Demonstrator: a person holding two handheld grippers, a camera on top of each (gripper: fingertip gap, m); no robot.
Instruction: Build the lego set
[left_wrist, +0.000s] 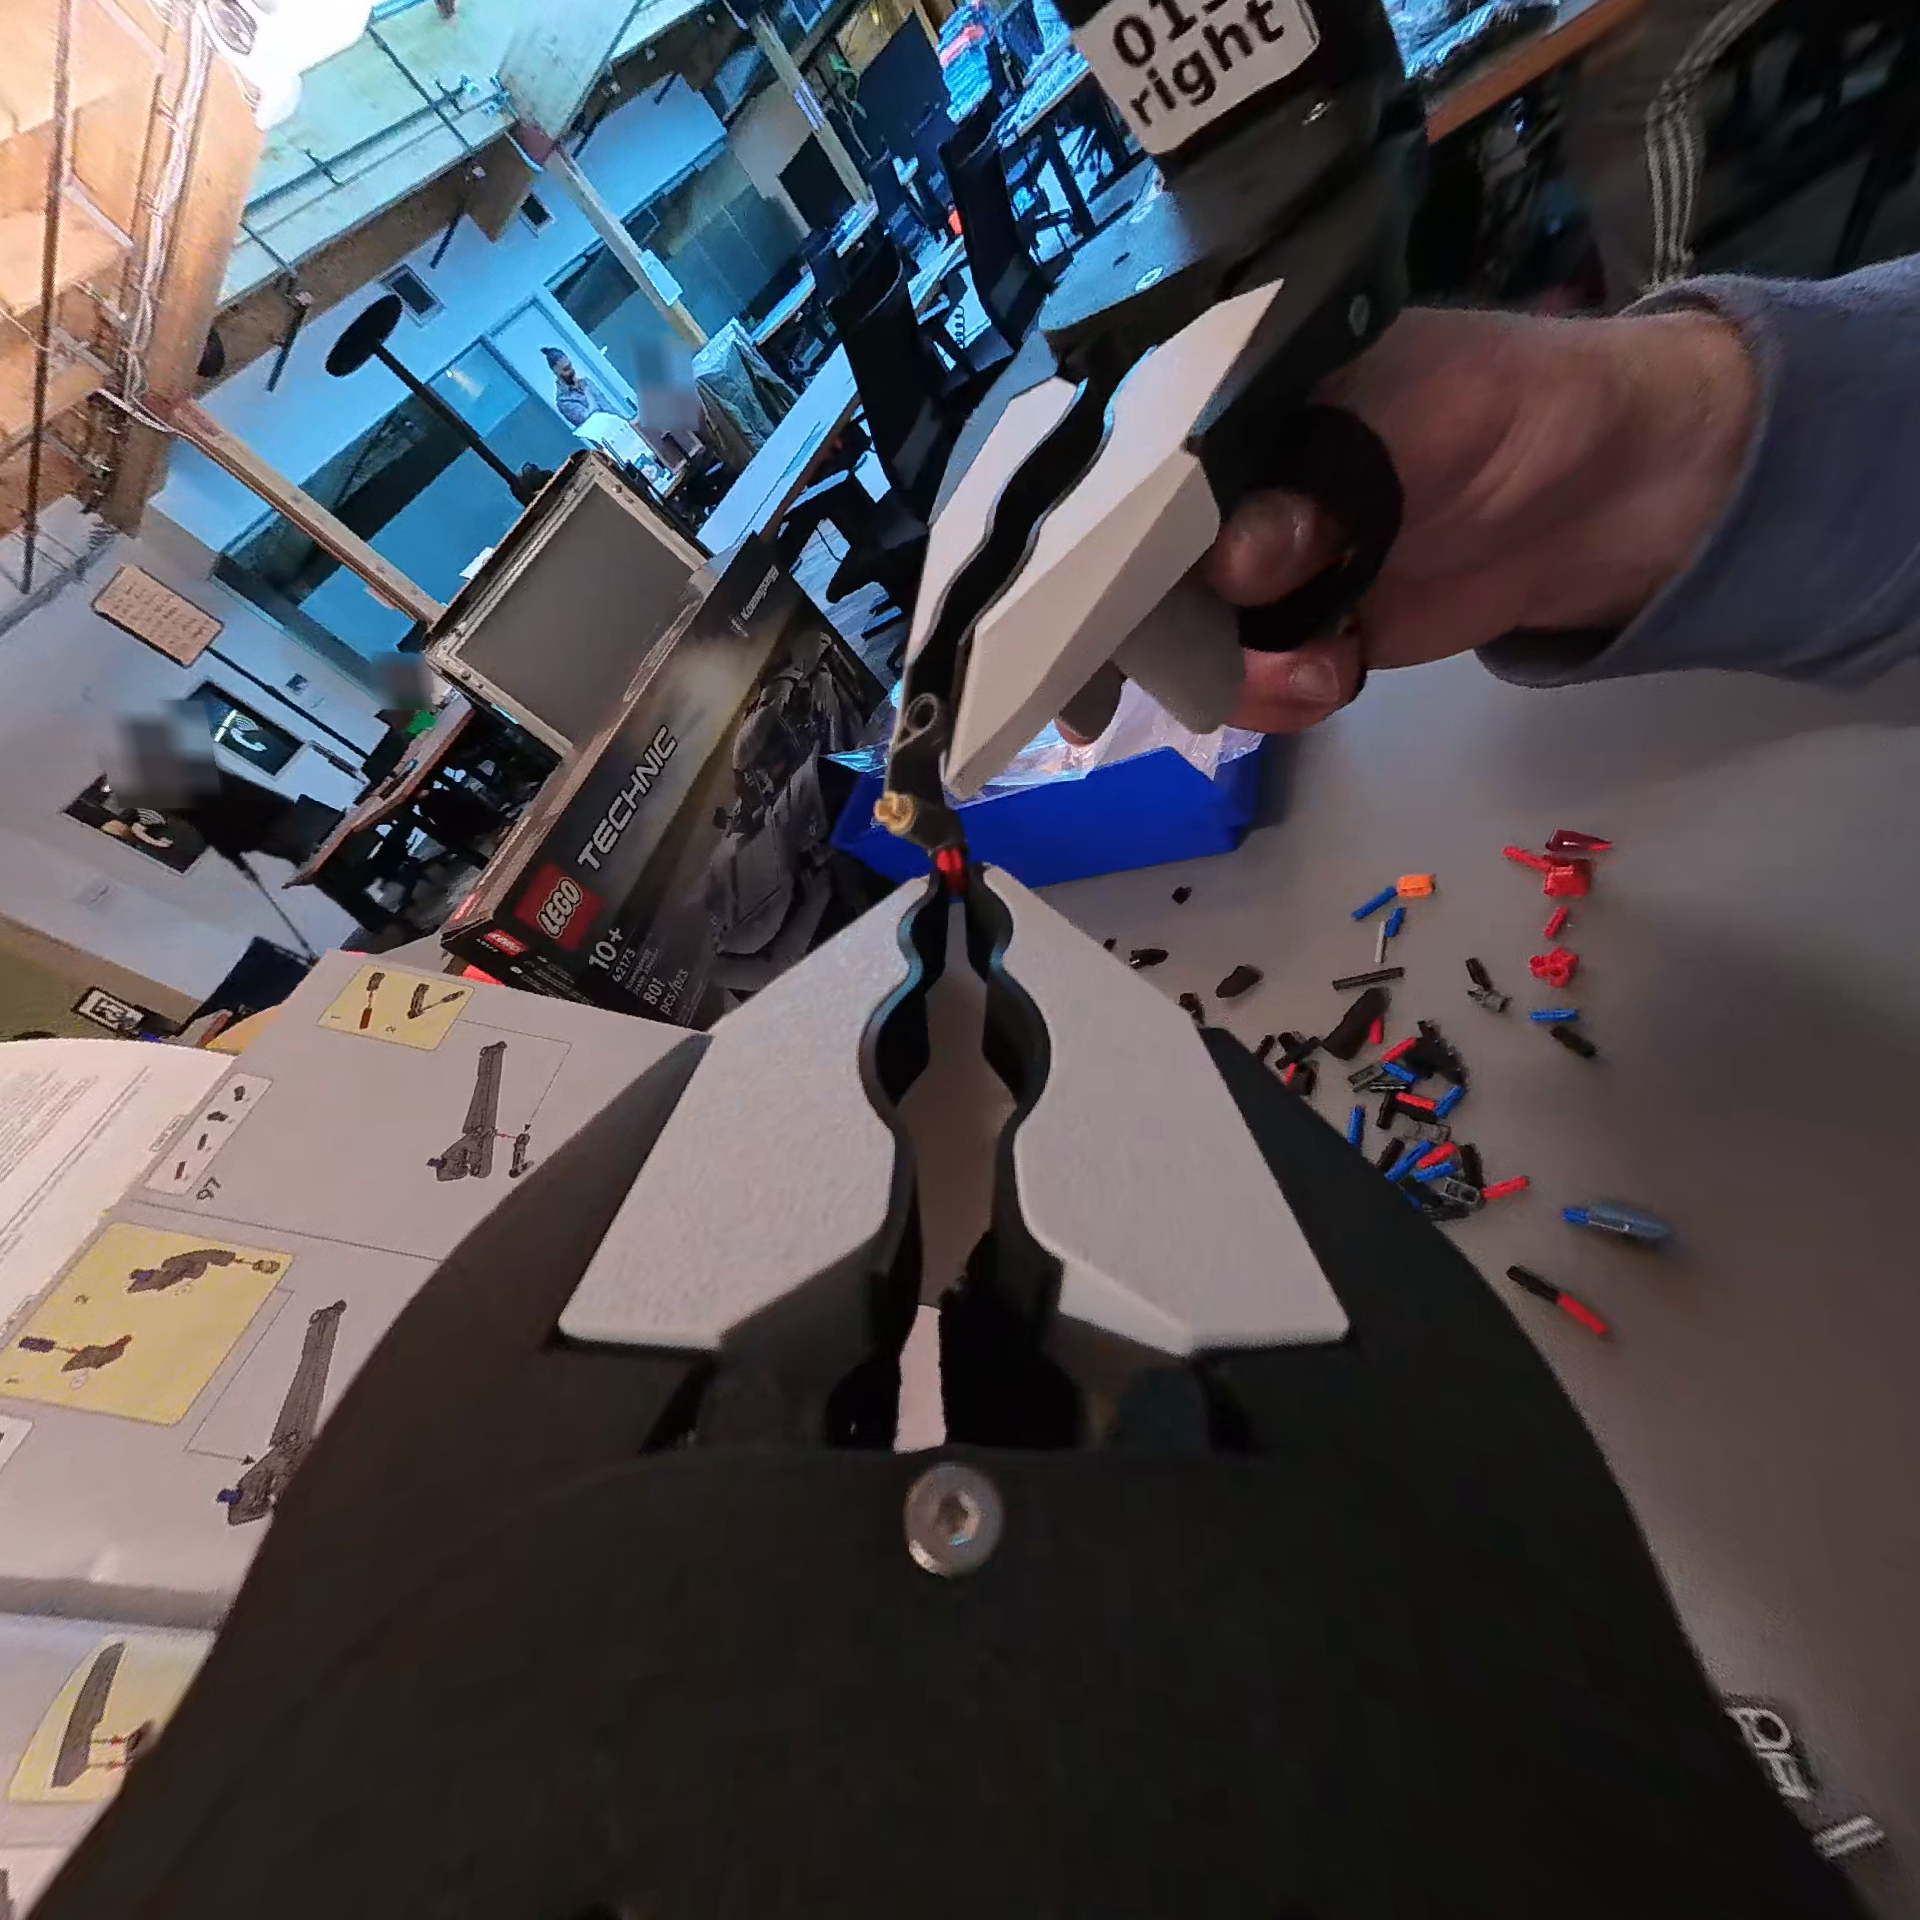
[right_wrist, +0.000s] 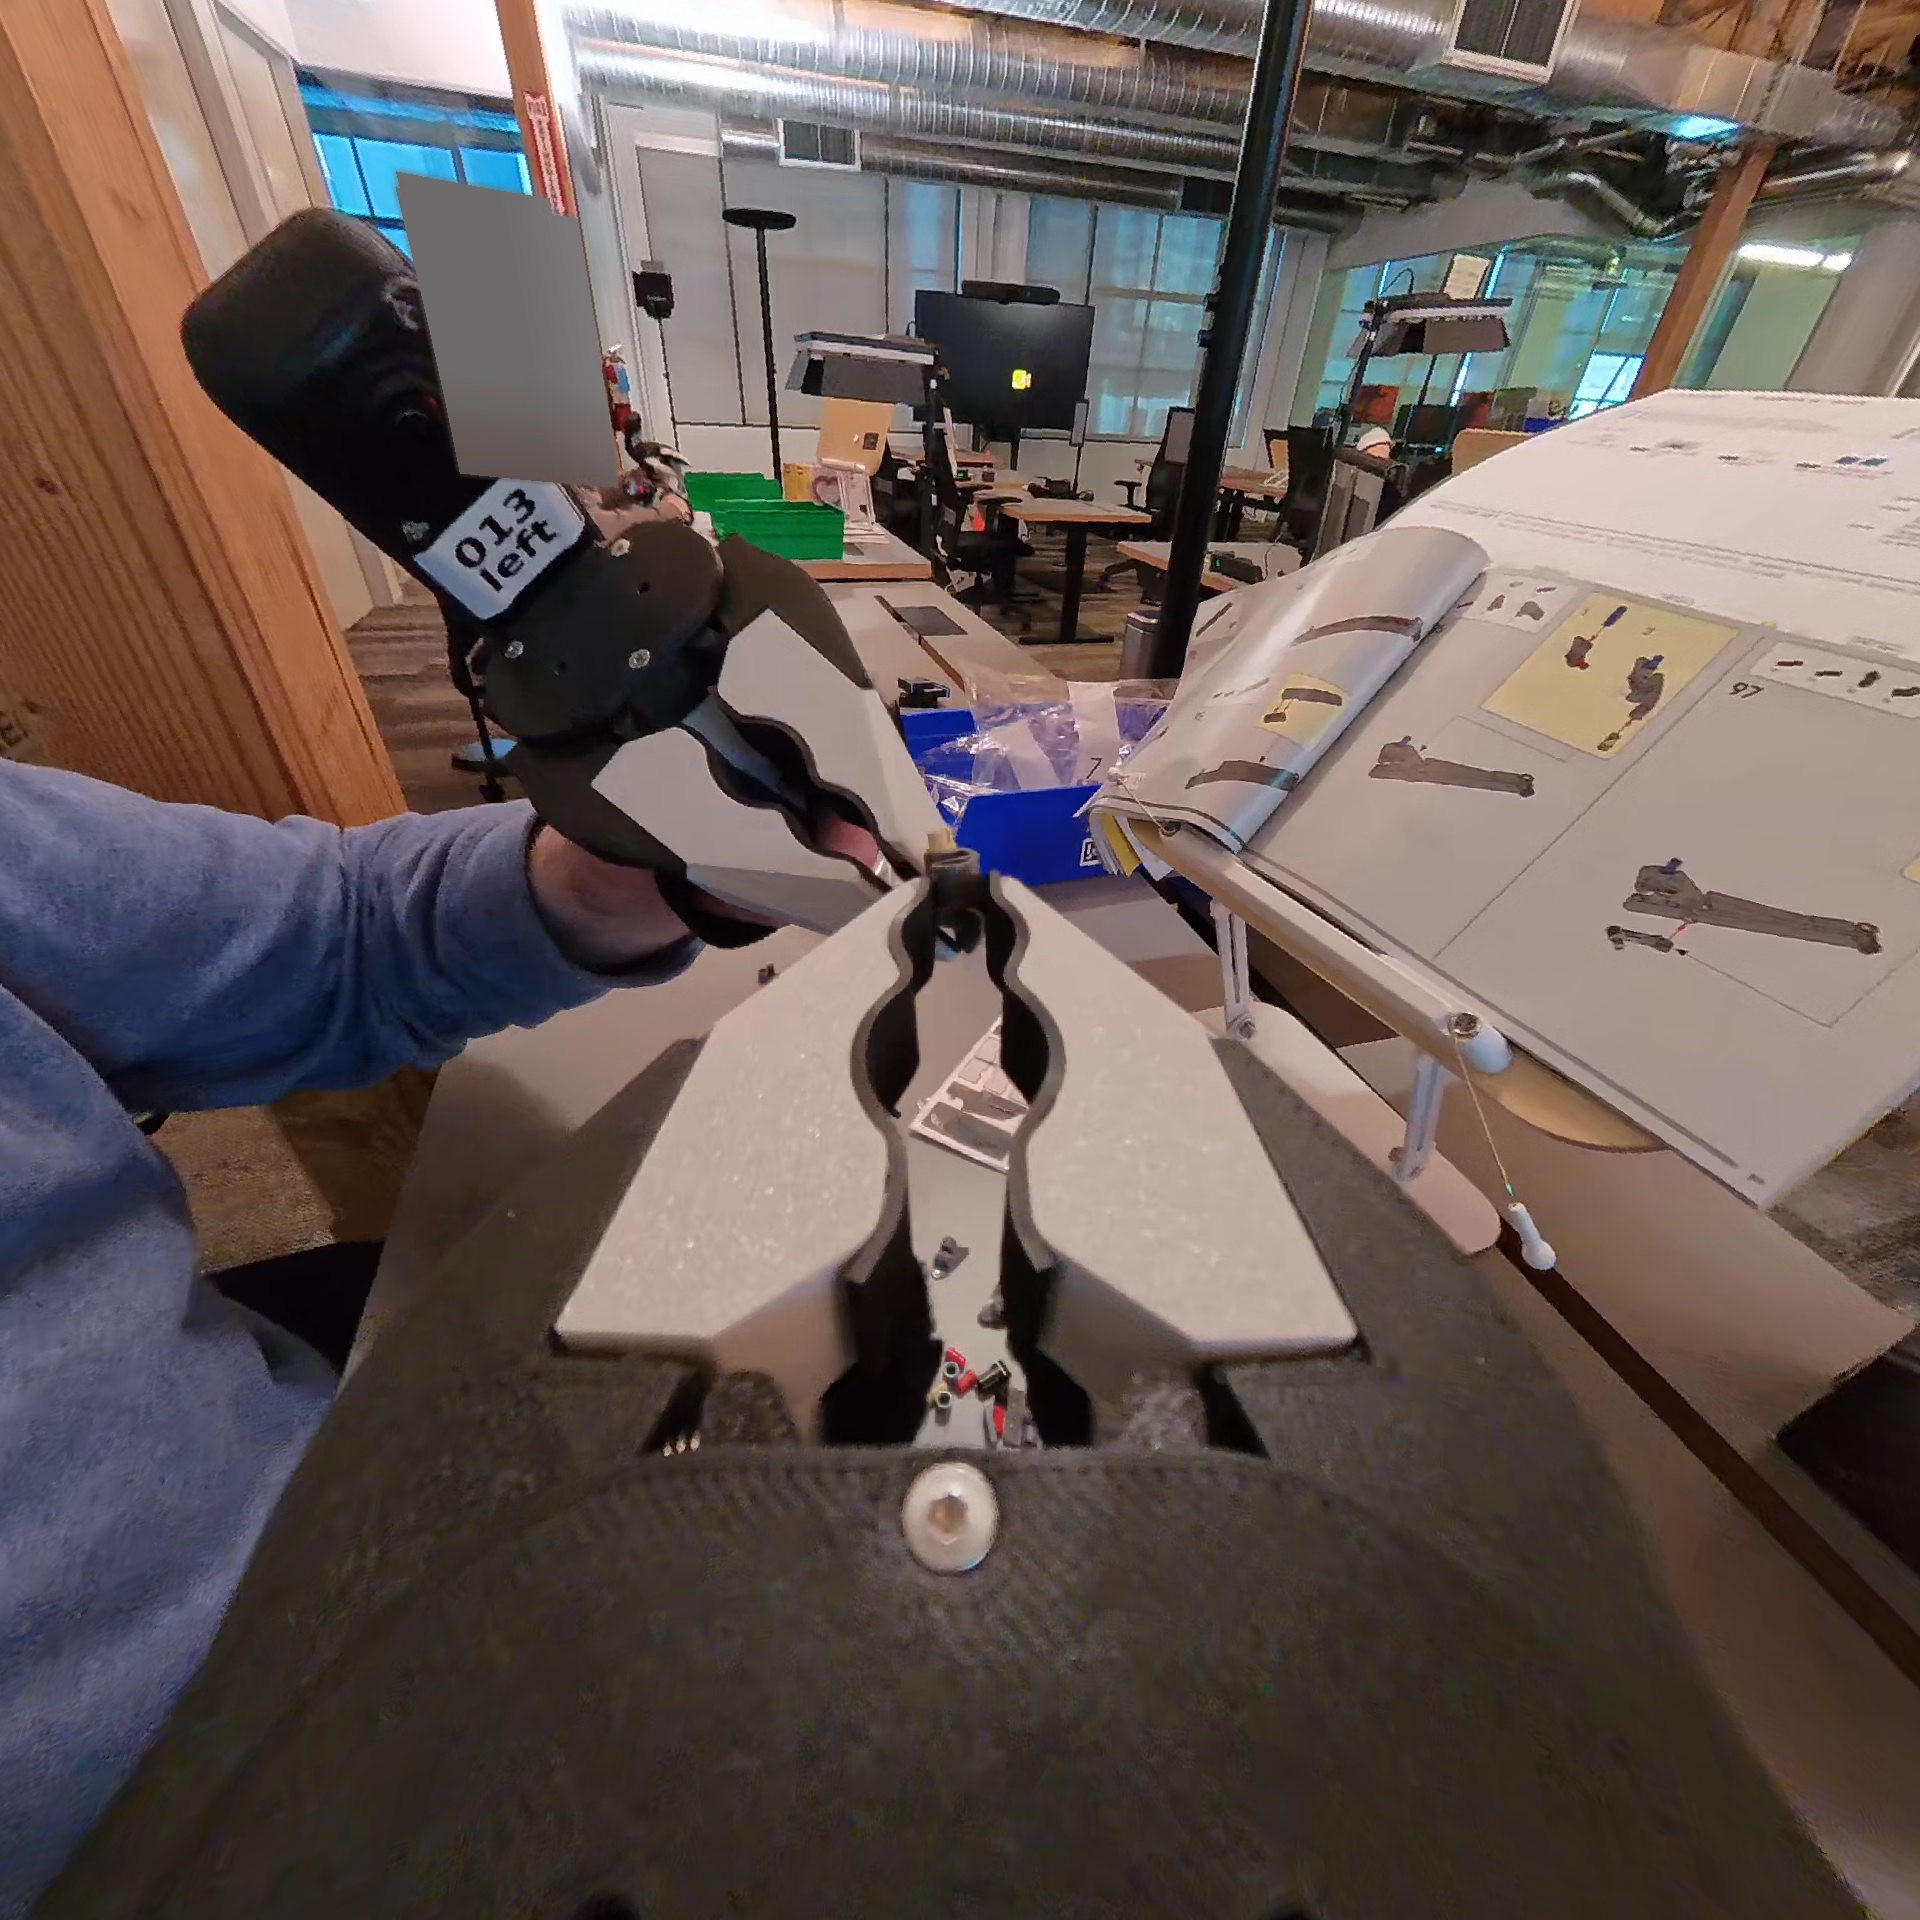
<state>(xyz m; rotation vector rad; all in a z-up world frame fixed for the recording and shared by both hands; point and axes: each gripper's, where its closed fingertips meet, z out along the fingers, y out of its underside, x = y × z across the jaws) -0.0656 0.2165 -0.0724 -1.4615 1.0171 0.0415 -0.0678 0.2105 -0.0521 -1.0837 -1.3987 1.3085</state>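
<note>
In the left wrist view my left gripper is shut on a small red pin at its fingertips. My right gripper comes in from the upper right, held by a hand, and is shut on a thin black Lego piece with a tan pin in its side. The red pin touches the lower end of the black piece. In the right wrist view my right gripper grips the black piece with the tan pin. The left gripper meets it from the left.
Loose red, blue and black pins lie scattered on the grey table at the right. A blue bin with plastic bags stands behind the grippers, and the Lego box stands left of it. The open instruction booklet rests on a white stand. Left and right tips are no more than a few centimetres apart.
</note>
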